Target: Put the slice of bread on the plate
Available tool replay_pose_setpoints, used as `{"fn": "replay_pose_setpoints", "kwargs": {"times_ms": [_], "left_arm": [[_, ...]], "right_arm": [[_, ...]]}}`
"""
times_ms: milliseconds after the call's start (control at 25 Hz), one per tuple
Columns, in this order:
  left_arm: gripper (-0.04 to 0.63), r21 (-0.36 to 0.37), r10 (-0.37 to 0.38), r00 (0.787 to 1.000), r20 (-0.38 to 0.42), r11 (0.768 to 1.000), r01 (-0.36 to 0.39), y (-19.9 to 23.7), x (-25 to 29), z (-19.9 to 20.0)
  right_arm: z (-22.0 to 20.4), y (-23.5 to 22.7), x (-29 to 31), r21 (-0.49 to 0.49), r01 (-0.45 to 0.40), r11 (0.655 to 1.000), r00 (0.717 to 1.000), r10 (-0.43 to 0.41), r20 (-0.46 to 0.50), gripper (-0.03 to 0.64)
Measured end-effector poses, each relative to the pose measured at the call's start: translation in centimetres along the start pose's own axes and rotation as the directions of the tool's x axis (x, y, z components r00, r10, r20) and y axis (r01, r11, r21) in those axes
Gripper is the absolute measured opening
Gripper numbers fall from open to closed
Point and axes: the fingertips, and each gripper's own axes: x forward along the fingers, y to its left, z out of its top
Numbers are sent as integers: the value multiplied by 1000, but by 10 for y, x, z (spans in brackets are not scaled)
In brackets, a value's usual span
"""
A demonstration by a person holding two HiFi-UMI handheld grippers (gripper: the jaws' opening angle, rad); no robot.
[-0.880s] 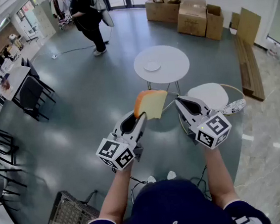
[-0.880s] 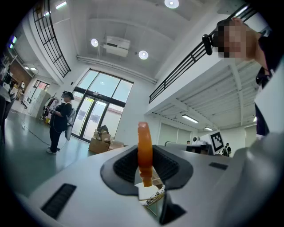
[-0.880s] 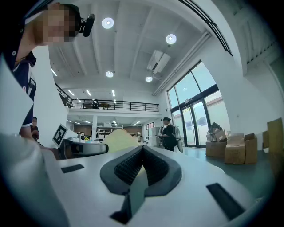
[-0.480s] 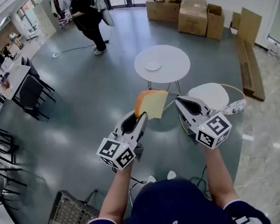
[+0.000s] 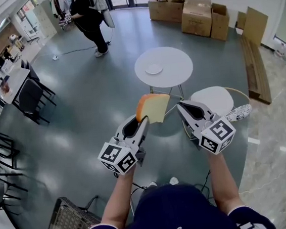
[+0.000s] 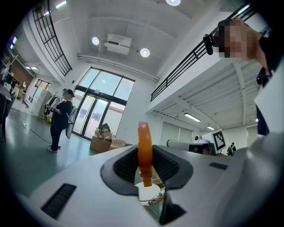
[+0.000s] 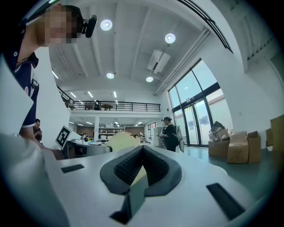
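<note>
A slice of bread [image 5: 153, 107], pale with an orange-brown crust, stands on edge in my left gripper [image 5: 142, 119], which is shut on its lower corner. In the left gripper view the bread [image 6: 144, 150] rises between the dark pads, crust edge toward the camera. My right gripper [image 5: 185, 106] is held level to the right of the bread, jaws together and empty. In the right gripper view the bread [image 7: 122, 141] shows as a pale shape behind that gripper [image 7: 143, 153]. A small white plate [image 5: 154, 68] lies on a round white table [image 5: 176, 70] ahead, well beyond both grippers.
A smaller round white table [image 5: 212, 98] stands just right of the right gripper. Cardboard boxes [image 5: 196, 14] are stacked at the back. A person [image 5: 88, 20] stands far back left. Dark chairs [image 5: 32, 95] line the left side, and a wire basket [image 5: 68, 223] sits at lower left.
Both grippers keep the same pose, and the bread stays in the left one. The view has shifted slightly, and the person at the back has moved a little.
</note>
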Motion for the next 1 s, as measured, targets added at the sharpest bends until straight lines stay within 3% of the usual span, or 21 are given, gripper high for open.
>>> {"fn": "replay_pose_setpoints", "kwargs": {"times_ms": [240, 560, 1000], "left_arm": [[94, 8, 24, 1000, -3, 1000, -24, 0, 44, -4], [93, -12, 46, 999, -6, 999, -46, 36, 78, -14], [92, -53, 13, 999, -31, 998, -15, 130, 148, -20]], "right_arm": [[1, -45, -4, 5, -21, 1000, 1000, 21, 4, 6], [-7, -85, 23, 2, -31, 1000, 1000, 31, 5, 8], [-19, -156, 111, 1, 10, 1000, 999, -10, -41, 6]]}}
